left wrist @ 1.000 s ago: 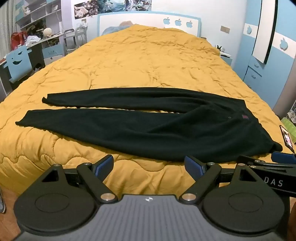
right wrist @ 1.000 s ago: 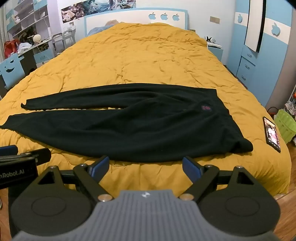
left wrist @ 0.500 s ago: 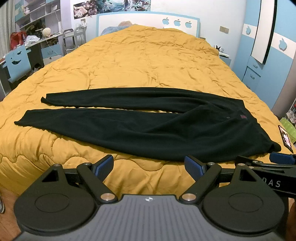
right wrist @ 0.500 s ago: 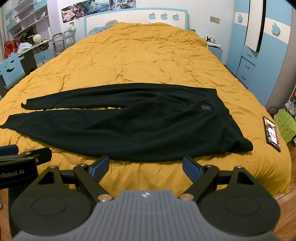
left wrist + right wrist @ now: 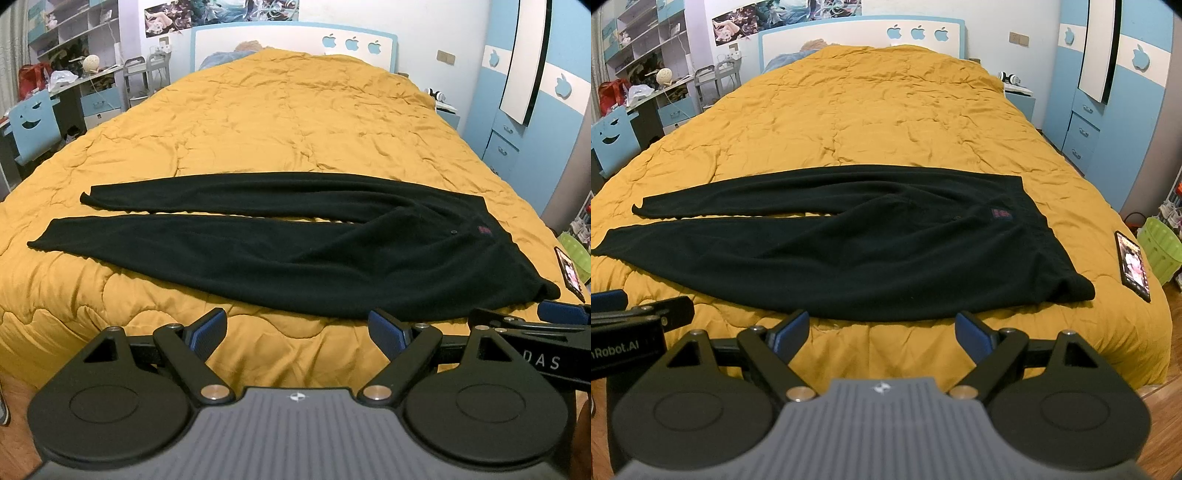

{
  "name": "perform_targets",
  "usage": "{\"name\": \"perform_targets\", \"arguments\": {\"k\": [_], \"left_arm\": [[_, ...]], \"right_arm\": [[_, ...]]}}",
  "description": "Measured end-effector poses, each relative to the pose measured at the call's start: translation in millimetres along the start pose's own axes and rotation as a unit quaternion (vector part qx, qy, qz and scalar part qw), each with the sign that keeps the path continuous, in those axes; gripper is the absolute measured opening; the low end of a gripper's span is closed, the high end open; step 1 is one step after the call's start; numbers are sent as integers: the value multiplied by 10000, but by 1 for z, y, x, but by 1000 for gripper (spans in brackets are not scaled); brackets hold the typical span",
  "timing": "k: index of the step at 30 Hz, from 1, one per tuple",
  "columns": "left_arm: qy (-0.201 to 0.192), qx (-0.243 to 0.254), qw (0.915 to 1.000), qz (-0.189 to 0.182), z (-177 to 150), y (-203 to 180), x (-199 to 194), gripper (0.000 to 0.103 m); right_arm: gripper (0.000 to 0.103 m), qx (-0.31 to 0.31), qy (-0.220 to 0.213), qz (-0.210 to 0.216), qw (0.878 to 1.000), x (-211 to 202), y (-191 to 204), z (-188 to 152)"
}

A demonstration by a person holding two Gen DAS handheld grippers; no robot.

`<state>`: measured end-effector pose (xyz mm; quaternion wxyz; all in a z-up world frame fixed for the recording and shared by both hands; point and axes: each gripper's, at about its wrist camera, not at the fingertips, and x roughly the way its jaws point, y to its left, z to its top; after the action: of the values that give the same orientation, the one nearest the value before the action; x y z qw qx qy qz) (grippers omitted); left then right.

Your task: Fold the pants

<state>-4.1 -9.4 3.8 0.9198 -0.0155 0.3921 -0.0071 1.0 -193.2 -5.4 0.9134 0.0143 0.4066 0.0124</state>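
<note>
Black pants [image 5: 295,251] flat, unfolded on yellow quilt [image 5: 295,122]. L gripper [image 5: 297,328] & R gripper [image 5: 881,328]: jaws wide apart, nothing held.

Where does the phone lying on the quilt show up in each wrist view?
Left wrist: the phone sits at the far right edge, partly cut off, just right of the pants' waist corner.
Right wrist: the phone is fully visible at right, between the pants and a green basket.
Shared landmark: the red patch near the waistband.
</note>
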Motion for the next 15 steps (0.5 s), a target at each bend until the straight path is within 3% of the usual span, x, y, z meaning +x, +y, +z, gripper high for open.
{"name": "perform_targets", "arguments": {"k": [15], "left_arm": [[3, 7, 10000, -38, -3, 1, 0, 101]], "right_arm": [[82, 0, 0, -5, 10000, 0, 0, 0]]}}
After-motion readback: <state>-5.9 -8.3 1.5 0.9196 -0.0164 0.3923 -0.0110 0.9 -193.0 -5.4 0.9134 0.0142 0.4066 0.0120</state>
